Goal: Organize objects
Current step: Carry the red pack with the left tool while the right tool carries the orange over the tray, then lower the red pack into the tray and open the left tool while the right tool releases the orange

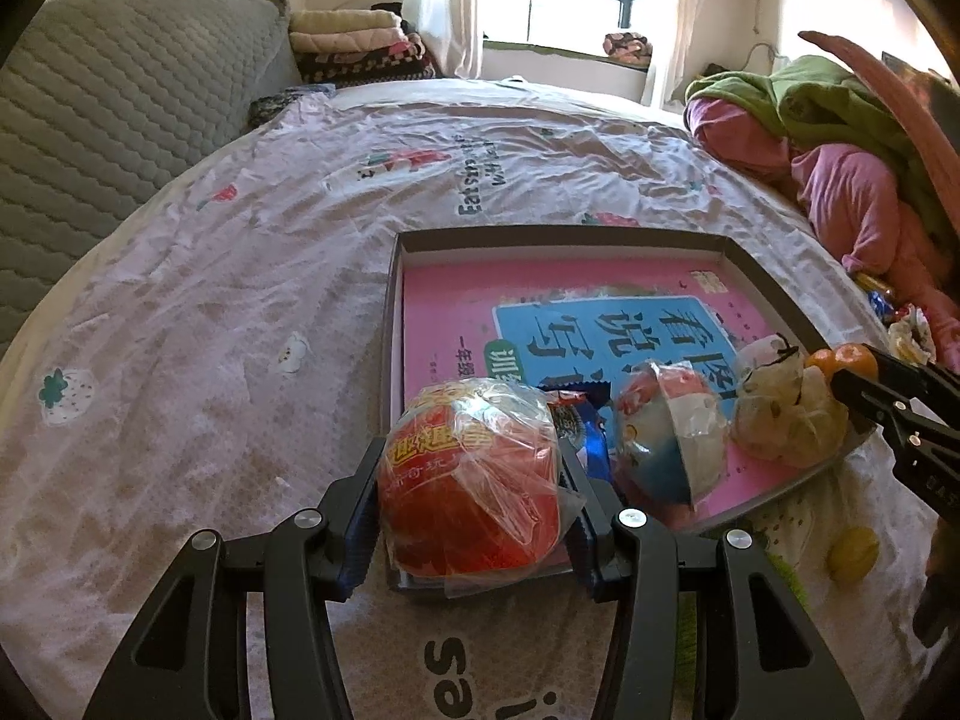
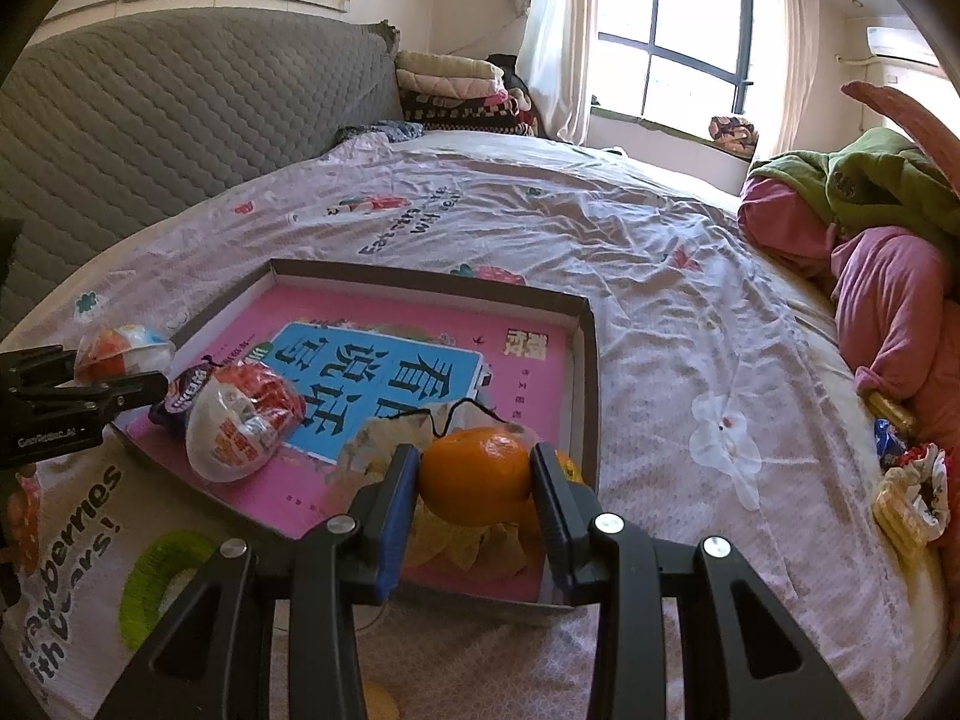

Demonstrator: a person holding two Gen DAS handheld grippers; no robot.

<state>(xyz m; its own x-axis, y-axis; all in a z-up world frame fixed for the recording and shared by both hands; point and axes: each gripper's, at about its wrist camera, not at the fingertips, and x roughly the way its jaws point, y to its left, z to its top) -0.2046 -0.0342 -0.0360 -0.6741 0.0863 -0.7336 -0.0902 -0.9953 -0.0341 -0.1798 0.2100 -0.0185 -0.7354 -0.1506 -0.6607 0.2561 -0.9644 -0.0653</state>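
Observation:
A shallow grey box (image 1: pixel 393 324) (image 2: pixel 591 360) lies on the bed with a pink book (image 1: pixel 456 300) (image 2: pixel 372 324) inside. My left gripper (image 1: pixel 471 492) is shut on a red toy egg in clear wrap (image 1: pixel 468 480) (image 2: pixel 123 345), held over the box's near left corner. My right gripper (image 2: pixel 474 474) (image 1: pixel 840 375) is shut on an orange (image 2: pixel 477 474) (image 1: pixel 849 360) above a pale yellow cloth pouch (image 1: pixel 780 414) (image 2: pixel 384 438). A second wrapped egg (image 1: pixel 672 432) (image 2: pixel 240 426) and a blue snack packet (image 1: pixel 585 426) (image 2: pixel 180 399) lie on the book.
A yellow fruit (image 1: pixel 852 552) and a green ring (image 2: pixel 156 576) lie on the sheet by the box. Snack wrappers (image 2: pixel 906 492) and a pile of pink and green clothes (image 2: pixel 870 240) sit at the right. A grey quilted headboard (image 1: pixel 120 108) stands on the left.

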